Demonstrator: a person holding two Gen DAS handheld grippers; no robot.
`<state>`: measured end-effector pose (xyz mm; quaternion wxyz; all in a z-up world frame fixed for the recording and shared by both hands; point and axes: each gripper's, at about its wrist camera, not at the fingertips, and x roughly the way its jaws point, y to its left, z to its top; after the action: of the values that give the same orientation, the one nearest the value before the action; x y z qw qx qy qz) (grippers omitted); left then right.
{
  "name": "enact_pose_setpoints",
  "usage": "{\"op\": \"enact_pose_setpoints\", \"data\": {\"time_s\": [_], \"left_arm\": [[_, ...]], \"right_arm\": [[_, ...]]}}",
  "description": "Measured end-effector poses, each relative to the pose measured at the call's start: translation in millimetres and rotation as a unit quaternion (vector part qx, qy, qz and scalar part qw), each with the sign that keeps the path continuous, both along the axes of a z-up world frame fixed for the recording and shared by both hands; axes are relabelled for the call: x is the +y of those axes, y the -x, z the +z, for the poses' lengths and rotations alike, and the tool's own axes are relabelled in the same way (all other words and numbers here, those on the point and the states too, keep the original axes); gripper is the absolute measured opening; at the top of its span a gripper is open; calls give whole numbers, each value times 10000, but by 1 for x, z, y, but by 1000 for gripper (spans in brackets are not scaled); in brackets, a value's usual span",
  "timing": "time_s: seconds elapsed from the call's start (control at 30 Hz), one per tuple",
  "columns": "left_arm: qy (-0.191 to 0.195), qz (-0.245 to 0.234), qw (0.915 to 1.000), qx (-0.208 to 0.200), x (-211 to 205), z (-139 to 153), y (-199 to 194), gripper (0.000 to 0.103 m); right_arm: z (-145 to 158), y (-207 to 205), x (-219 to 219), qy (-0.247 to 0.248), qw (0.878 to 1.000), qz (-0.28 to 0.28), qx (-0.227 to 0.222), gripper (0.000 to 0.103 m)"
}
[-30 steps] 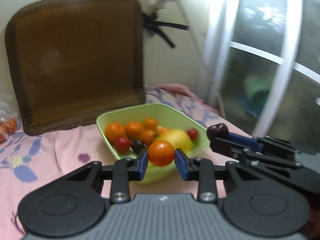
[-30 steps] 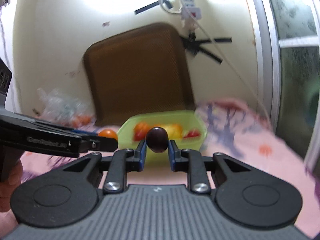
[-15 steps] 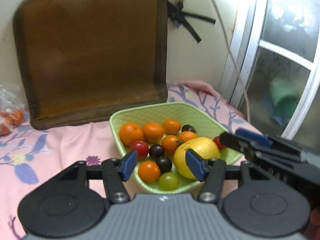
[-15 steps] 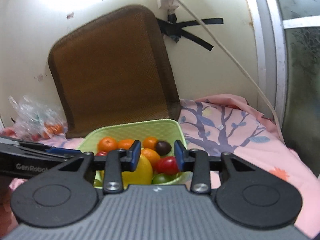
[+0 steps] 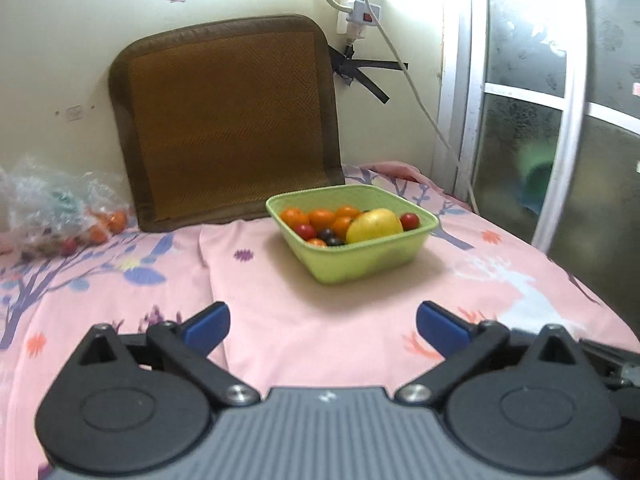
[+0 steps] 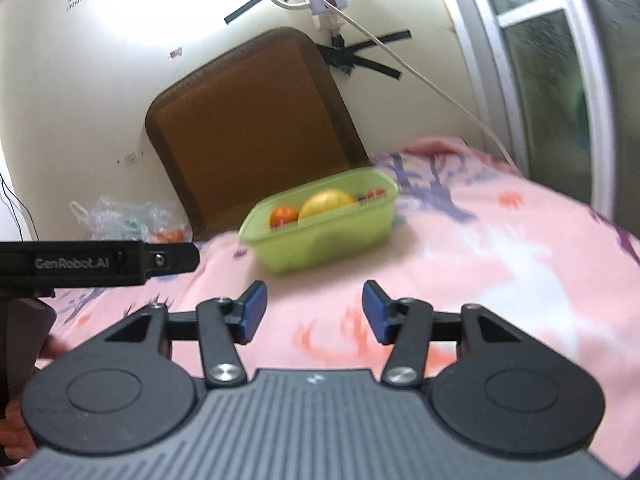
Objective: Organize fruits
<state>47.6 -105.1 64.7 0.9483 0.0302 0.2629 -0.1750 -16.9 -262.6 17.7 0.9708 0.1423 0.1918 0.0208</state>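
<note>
Left gripper (image 5: 322, 326) and right gripper (image 6: 314, 312) both released, empty; light green plastic basket (image 5: 360, 264) loaded; next, probably the clear plastic bag (image 5: 60, 212).

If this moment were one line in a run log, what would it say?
left gripper: open, empty | right gripper: open, empty | fruit: in green basket | more fruit: plastic bag

home bedroom | floral pink bedsheet (image 5: 360, 320) | wall power strip (image 5: 358, 12)
</note>
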Motion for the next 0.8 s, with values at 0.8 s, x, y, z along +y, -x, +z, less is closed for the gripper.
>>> {"op": "enact_pose_setpoints", "data": {"time_s": [0.8], "left_arm": [[-149,708,9974,12,32,-6,99,103]], "right_arm": [[7,91,28,-448,9987,40,257,75]]}}
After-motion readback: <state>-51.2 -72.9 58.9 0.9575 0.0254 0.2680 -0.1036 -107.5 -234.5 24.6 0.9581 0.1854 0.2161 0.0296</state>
